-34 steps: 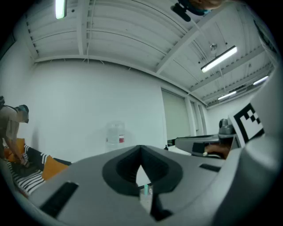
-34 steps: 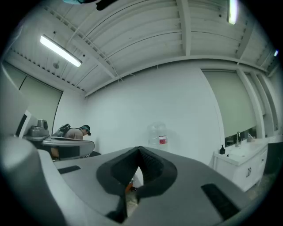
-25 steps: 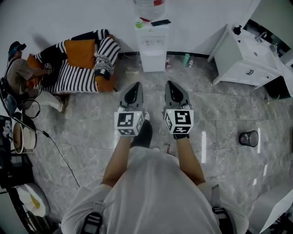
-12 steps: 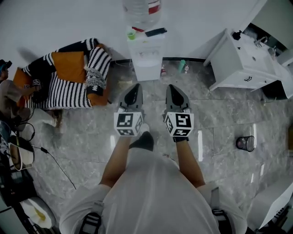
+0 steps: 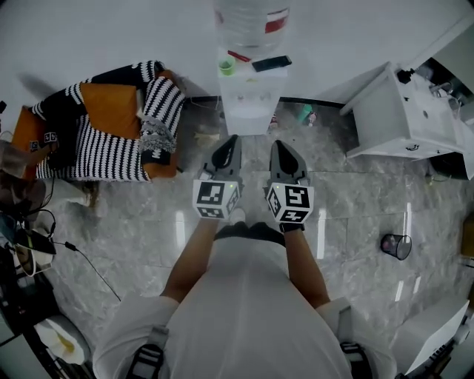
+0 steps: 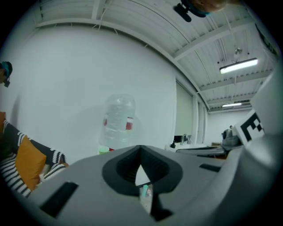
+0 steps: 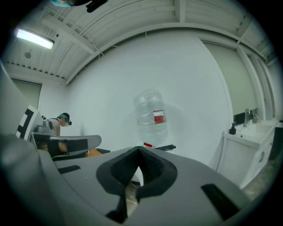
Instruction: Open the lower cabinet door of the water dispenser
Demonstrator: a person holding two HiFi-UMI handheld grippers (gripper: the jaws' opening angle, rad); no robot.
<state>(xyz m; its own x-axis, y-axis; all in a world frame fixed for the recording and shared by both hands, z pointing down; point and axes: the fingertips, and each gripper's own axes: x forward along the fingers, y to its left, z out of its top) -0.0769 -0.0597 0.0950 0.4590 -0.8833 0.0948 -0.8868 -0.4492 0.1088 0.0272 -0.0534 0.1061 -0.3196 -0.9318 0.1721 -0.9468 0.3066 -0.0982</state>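
Observation:
The white water dispenser (image 5: 250, 100) stands against the far wall with a clear bottle (image 5: 252, 18) on top. Its lower front (image 5: 250, 124) faces me, and I cannot make out the door's edges from above. My left gripper (image 5: 228, 146) and right gripper (image 5: 284, 150) are held side by side, pointing at the dispenser and a short way in front of it, touching nothing. Both are shut and empty. In the left gripper view the bottle (image 6: 118, 119) rises beyond the left gripper (image 6: 141, 152). In the right gripper view the bottle (image 7: 151, 117) shows above the right gripper (image 7: 139, 154).
A green cup (image 5: 226, 66) and a dark flat item (image 5: 271, 64) lie on the dispenser's top. A striped sofa with orange cushions (image 5: 111, 129) stands left of it, a white sink cabinet (image 5: 400, 111) to the right. Small bottles (image 5: 306, 113) and a black bin (image 5: 396, 246) stand on the floor.
The person has walked towards the dispenser, which now sits closer in front of both grippers. The grippers stay side by side and shut.

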